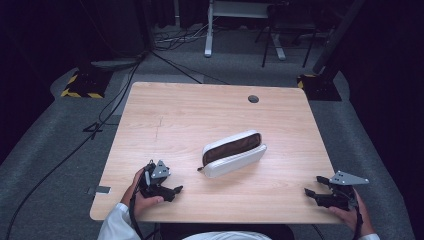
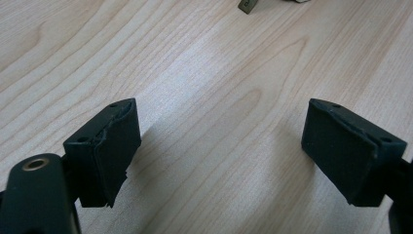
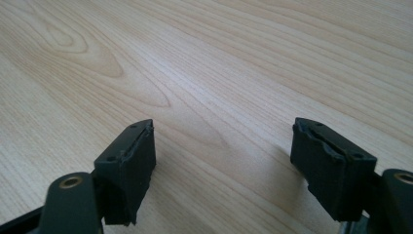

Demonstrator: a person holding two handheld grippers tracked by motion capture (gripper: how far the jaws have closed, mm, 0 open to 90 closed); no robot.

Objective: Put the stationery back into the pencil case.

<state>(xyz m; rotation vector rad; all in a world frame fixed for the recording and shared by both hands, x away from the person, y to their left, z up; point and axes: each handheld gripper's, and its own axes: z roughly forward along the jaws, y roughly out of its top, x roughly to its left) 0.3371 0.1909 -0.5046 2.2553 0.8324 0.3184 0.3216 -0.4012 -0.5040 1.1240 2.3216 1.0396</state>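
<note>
A white zip pouch (image 1: 234,153) with a brown lining lies open near the middle of the wooden table (image 1: 190,110). My left gripper (image 1: 175,191) rests near the front left edge, held in a hand, jaws wide apart with nothing between them. In the left gripper view my left gripper (image 2: 219,146) is open over bare wood, and the pouch's zip pull (image 2: 247,6) peeks in at the top edge. My right gripper (image 1: 314,186) sits at the front right, open and empty. Over bare wood in the right gripper view, my right gripper (image 3: 221,161) is open.
A round cable hole (image 1: 253,99) sits near the table's far edge. Beyond the table stand a white desk frame (image 1: 210,30), stand bases with yellow-black tape (image 1: 80,85) and cables on the grey floor. A small metal piece (image 1: 102,190) lies by the front left corner.
</note>
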